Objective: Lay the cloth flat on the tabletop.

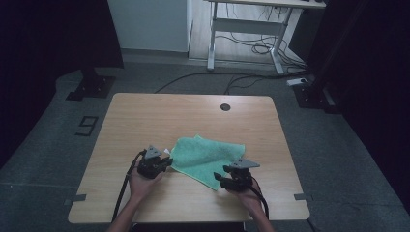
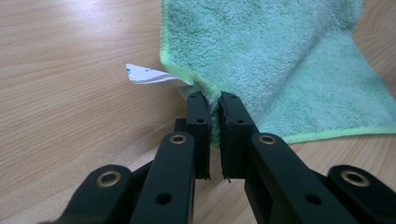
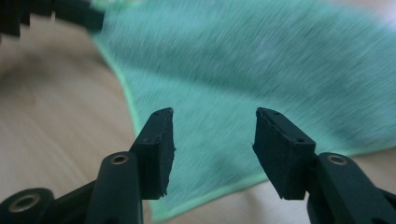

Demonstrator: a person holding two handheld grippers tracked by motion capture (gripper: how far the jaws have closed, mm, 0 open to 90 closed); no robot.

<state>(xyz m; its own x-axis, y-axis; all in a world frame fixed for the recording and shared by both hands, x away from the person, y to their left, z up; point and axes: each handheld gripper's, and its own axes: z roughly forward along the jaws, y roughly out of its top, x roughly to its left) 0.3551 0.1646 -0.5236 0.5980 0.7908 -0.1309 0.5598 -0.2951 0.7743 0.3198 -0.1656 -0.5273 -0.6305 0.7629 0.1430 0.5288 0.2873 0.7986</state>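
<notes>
Jaws pinching towel (image 2: 280, 60) edge

Dim high view with dark edges; right gripper view motion-blurred.

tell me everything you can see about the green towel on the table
The green towel is a fluffy terry-like cloth with a brighter green stitched hem and a white tag at one corner. It lies partly folded on the wooden table, near the front edge. The left gripper pinches its corner by the tag; the right gripper stands open over the opposite corner.
</notes>
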